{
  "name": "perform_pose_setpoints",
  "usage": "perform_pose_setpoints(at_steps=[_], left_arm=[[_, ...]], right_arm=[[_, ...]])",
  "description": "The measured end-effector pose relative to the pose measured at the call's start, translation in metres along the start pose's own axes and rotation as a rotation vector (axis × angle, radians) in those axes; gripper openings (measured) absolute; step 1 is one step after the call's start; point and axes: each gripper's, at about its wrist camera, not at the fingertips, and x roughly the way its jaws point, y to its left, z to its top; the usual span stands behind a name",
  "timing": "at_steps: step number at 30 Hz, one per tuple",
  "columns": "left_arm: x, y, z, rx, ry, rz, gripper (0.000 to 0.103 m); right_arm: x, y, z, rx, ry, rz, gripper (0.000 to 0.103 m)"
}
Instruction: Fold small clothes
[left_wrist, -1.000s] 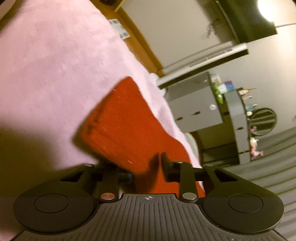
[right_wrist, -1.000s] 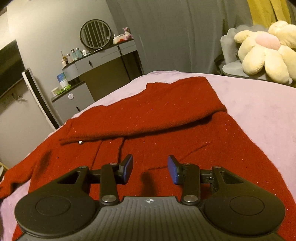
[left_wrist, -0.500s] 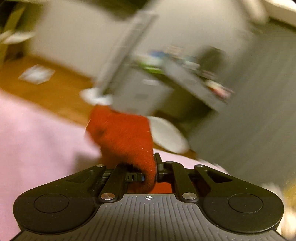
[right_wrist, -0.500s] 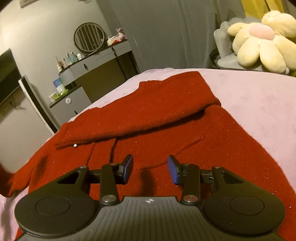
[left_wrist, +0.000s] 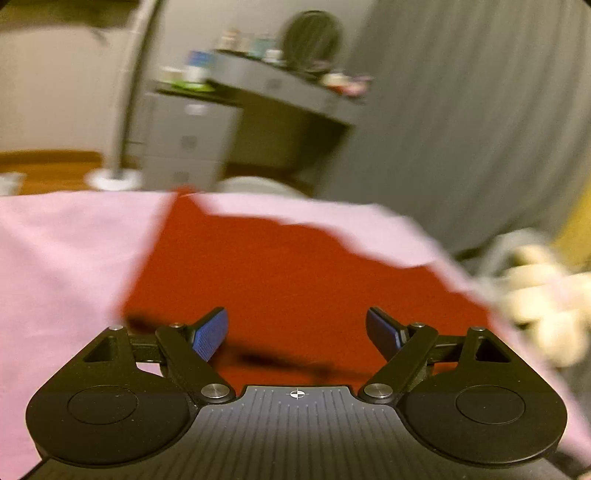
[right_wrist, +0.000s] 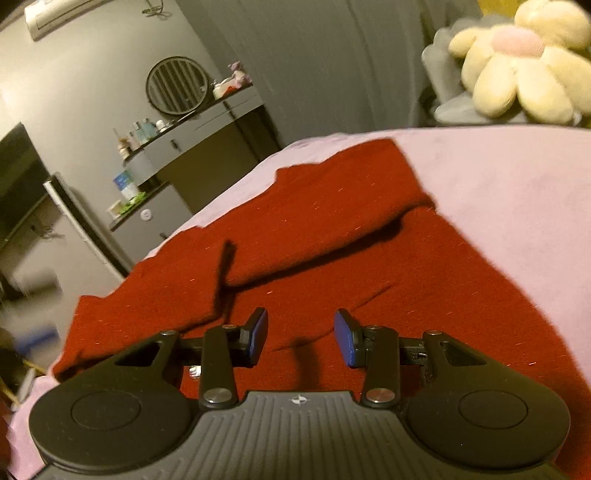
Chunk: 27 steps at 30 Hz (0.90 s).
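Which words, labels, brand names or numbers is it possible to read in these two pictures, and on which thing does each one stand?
No text can be read.
Bottles on the dresser: labels too small.
Blue box: print too small.
Left camera: the dresser items are blurred.
Red sweater and both grippers: no words, only a round cross mark.

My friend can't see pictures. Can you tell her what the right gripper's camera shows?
A dark red knitted sweater lies on a pale pink blanket, its sleeves folded across its body. The open right gripper hovers over it, holding nothing. Behind stand a grey dressing table and a cream flower-shaped plush cushion.
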Motion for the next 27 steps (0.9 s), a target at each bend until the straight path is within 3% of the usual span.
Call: perform_pose_setpoints(at_steps=[3, 5, 8, 10, 14, 16, 18, 20, 23, 27], left_arm=[[0.005, 0.023, -0.004, 0.013, 0.028, 0.1, 0.086], [0.012, 0.037, 0.002, -0.045, 0.036, 0.119, 0.086], [0.006, 0.059, 0.003, -0.117, 0.042, 0.085, 0.086], [0.005, 0.06, 0.0, -0.104, 0.046, 0.078, 0.086], [0.006, 0.055, -0.002, -0.072, 0.034, 0.053, 0.086], [0.007, 0.051, -0.004, -0.067, 0.031, 0.038, 0.086], [0.01, 0.048, -0.004, -0.059, 0.031, 0.027, 0.085], [0.012, 0.046, -0.003, -0.055, 0.033, 0.003, 0.082], [0.006, 0.04, -0.002, -0.041, 0.004, -0.056, 0.082], [0.005, 0.03, -0.005, 0.025, -0.012, -0.044, 0.08]], right_arm=[[0.008, 0.011, 0.0, -0.011, 0.041, 0.067, 0.04], [0.016, 0.021, 0.003, -0.031, 0.065, 0.103, 0.041], [0.036, 0.038, 0.011, -0.043, 0.114, 0.119, 0.047], [0.052, 0.051, 0.017, -0.068, 0.131, 0.128, 0.053], [0.085, 0.072, 0.026, -0.122, 0.177, 0.11, 0.054], [0.098, 0.079, 0.028, -0.11, 0.205, 0.118, 0.054], [0.105, 0.085, 0.029, -0.122, 0.22, 0.104, 0.038], [0.106, 0.093, 0.031, -0.175, 0.208, 0.1, 0.018], [0.094, 0.11, 0.037, -0.324, 0.129, 0.082, 0.014], [0.064, 0.122, 0.056, -0.471, -0.063, -0.021, 0.014]])
